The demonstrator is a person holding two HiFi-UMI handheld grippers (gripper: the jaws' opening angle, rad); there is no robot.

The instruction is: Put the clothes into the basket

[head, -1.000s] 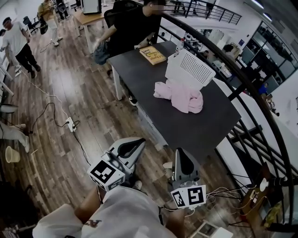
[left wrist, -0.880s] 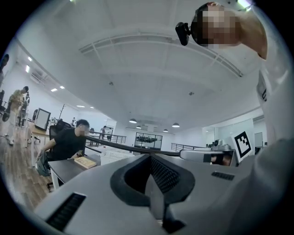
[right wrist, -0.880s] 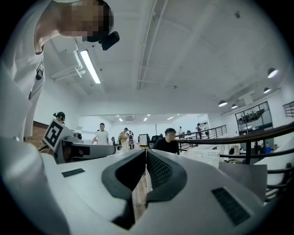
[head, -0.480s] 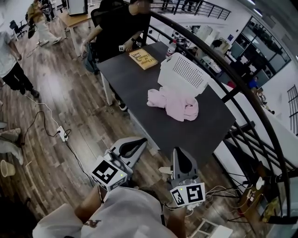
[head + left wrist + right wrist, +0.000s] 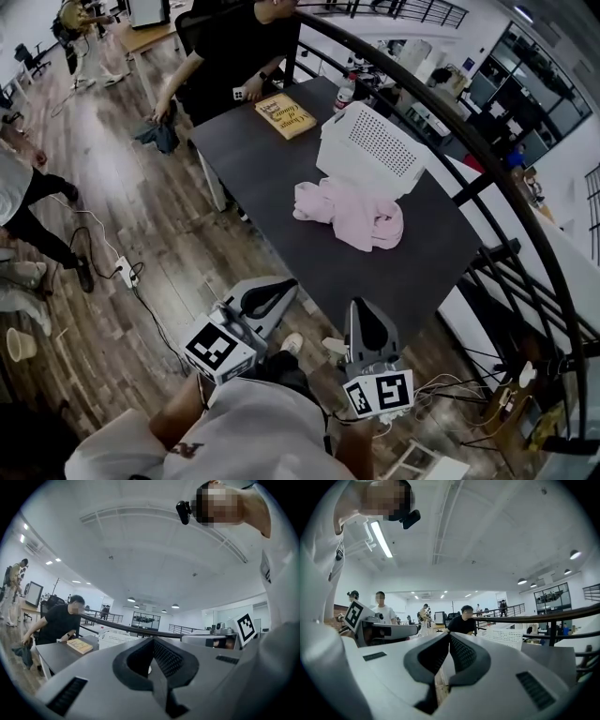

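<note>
Both claws are empty and closed. The left gripper (image 5: 272,292) has its jaws met at the tips with nothing between them, and the right gripper (image 5: 364,319) shows the same. Each is held low and level close to the person's body, short of the near edge of the dark table (image 5: 281,230).

The pink garment (image 5: 352,214) lies crumpled on the tabletop well ahead of both claws, a little nearer the right one's line. The white perforated basket (image 5: 370,150) sits just behind it, touching the cloth or nearly so. A perforated wall faces upward, so the basket seems tipped, though which way its mouth faces I cannot tell. A book (image 5: 284,114) lies farther off, beyond the left claw.

The garment looks soft, light and limp, so it will likely sag and trail once lifted. A raised, bunched fold on top of the heap should give the pads more to bite than a thin edge flat on the table. The jaws must open first.
</note>
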